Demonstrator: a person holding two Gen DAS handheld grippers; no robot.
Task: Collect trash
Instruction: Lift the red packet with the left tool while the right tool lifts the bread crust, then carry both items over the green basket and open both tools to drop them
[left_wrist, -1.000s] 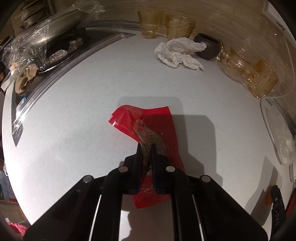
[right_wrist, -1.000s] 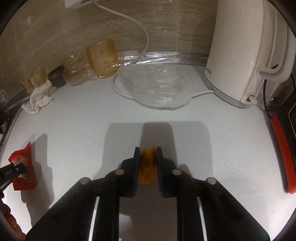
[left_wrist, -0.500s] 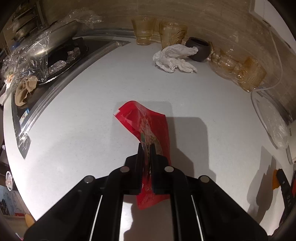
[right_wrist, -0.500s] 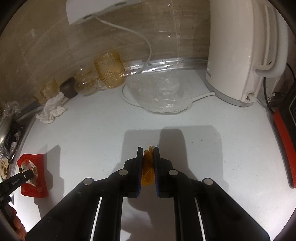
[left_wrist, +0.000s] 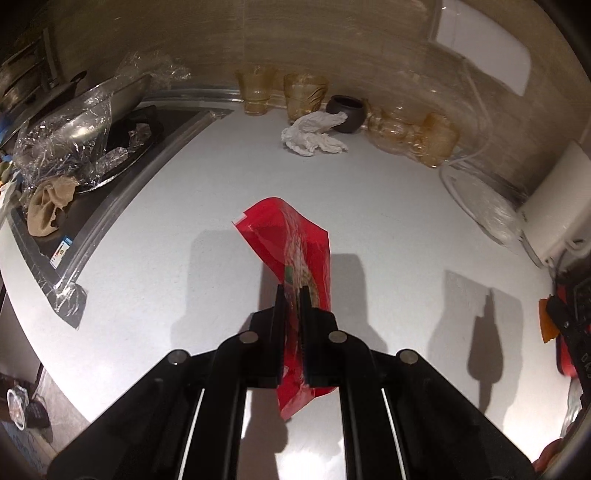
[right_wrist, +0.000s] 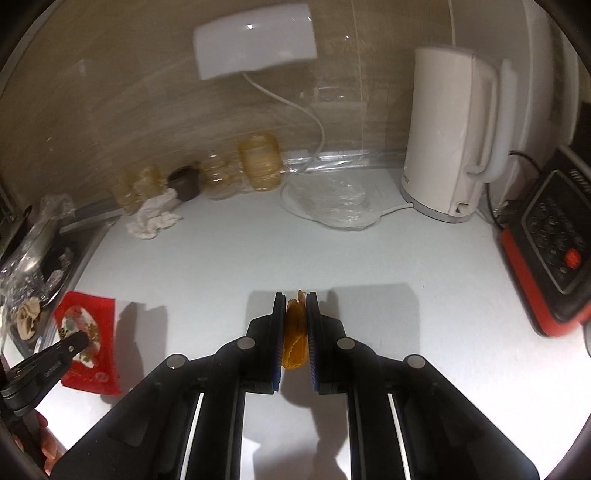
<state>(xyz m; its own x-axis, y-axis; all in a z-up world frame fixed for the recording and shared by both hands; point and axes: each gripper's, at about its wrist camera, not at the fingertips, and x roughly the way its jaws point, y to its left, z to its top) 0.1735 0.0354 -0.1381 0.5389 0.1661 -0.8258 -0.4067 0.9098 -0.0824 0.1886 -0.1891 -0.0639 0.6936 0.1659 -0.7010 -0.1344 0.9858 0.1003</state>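
Downward-tilted, left gripper (left_wrist: 290, 295) pinches the red wrapper (left_wrist: 295, 243); right gripper (right_wrist: 295, 301) clamps an orange scrap (right_wrist: 295, 332).

A home kitchen: a white electric kettle (right_wrist: 448, 147) stands at the tiled wall on a pale desk (right_wrist: 229, 258), amber drinking glasses (left_wrist: 256, 90) line the back, and a stovetop (left_wrist: 122, 147) carries a plastic-wrapped metal pan (left_wrist: 70, 125).
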